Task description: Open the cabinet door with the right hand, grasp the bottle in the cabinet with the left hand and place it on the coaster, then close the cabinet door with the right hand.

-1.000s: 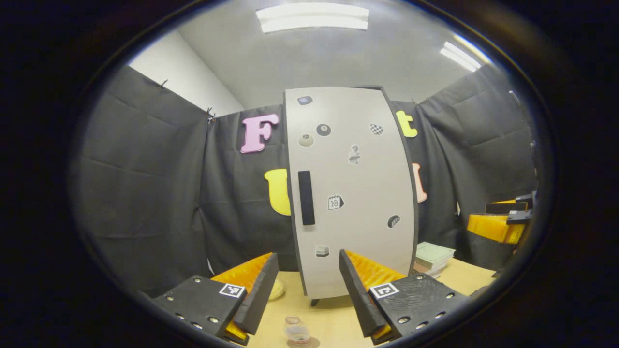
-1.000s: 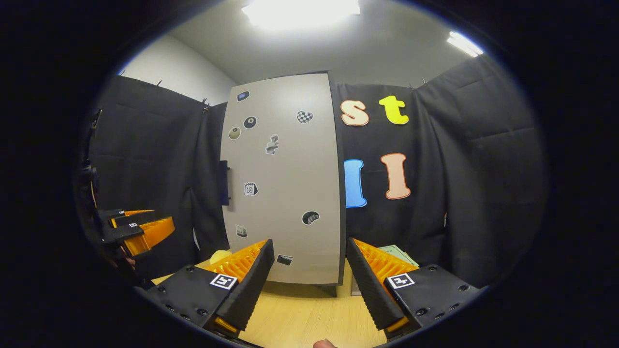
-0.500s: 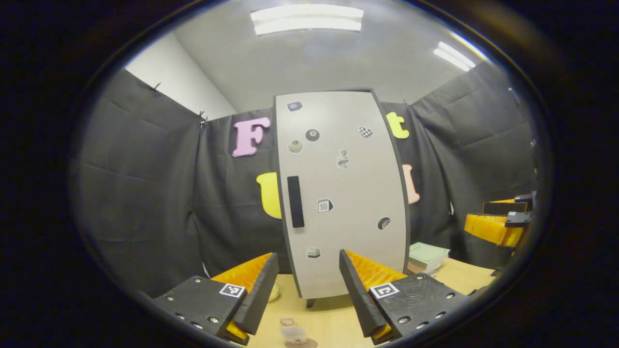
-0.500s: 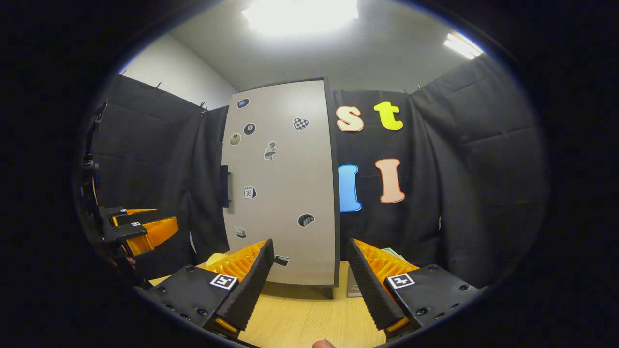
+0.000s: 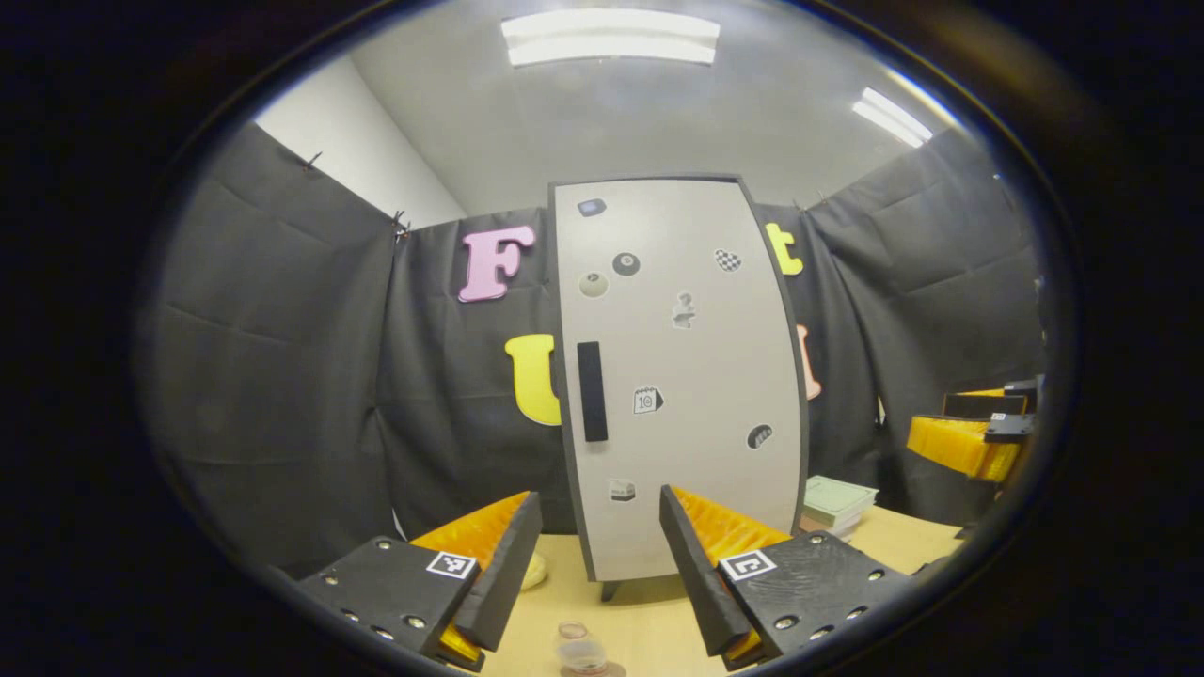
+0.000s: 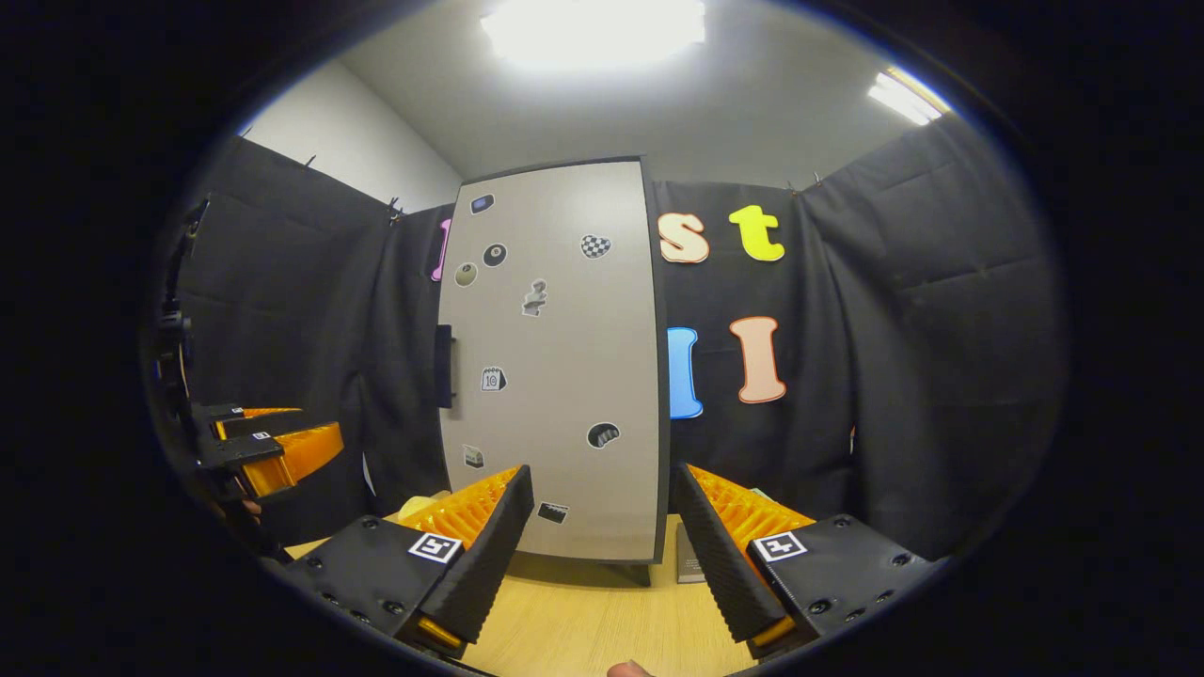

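In the left gripper view, the left gripper (image 5: 594,555) hangs above the wooden table (image 5: 649,616) with its two fingers spread wide and nothing between them. Straight ahead stands the tall grey cabinet (image 5: 682,376), its door shut and dotted with small stickers; a dark vertical handle (image 5: 592,391) sits near the door's left edge. Low in the view, just below the gap between the fingers, the bottle (image 5: 580,651) stands upright on the table on a brownish coaster (image 5: 611,669), well in front of the cabinet. A pale yellow object (image 5: 533,569) lies on the table beside the cabinet's left foot, partly behind the left finger. To the right of the cabinet a stack of books (image 5: 835,502) rests on the table. At the far right edge the right gripper (image 5: 974,437) is seen from the side, held off the table.

In the right gripper view, the right gripper (image 6: 602,550) also has its fingers spread apart, gripping nothing, raised over the table (image 6: 602,625). The cabinet (image 6: 560,367) stands ahead and slightly left, door closed, with the handle (image 6: 444,367) sticking out at its left edge. At the far left the left gripper (image 6: 268,451) appears side-on, clear of the cabinet. The pale yellow object (image 6: 414,508) peeks out behind the left finger.
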`<state>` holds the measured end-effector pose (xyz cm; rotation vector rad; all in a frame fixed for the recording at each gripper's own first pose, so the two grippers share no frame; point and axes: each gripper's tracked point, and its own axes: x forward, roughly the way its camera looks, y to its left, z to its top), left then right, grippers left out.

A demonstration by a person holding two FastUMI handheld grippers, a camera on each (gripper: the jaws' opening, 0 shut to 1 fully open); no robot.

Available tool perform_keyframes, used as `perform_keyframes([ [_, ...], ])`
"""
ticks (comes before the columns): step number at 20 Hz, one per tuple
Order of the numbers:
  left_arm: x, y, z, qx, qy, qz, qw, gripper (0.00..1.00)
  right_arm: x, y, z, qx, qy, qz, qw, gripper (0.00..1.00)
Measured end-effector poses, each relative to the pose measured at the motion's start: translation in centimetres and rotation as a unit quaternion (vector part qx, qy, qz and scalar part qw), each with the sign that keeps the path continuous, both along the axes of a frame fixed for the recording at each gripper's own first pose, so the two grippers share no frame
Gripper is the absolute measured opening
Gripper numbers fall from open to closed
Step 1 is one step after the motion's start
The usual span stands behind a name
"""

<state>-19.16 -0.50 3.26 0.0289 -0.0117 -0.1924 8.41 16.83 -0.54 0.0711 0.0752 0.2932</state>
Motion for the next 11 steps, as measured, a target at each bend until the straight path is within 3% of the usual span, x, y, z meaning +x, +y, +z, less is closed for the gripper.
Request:
perform_keyframes([
  [9, 0.60, 0.81, -0.44, -0.007, 0.007, -0.002, 1.000, 0.81, -0.07, 0.40, -0.38, -0.009, 0.004, -0.010, 1.000, 0.92],
  [11, 0.62, 0.88, -0.39, -0.007, 0.006, -0.004, 1.000, 0.81, -0.11, 0.36, -0.36, -0.011, 0.002, -0.013, 1.000, 0.96],
])
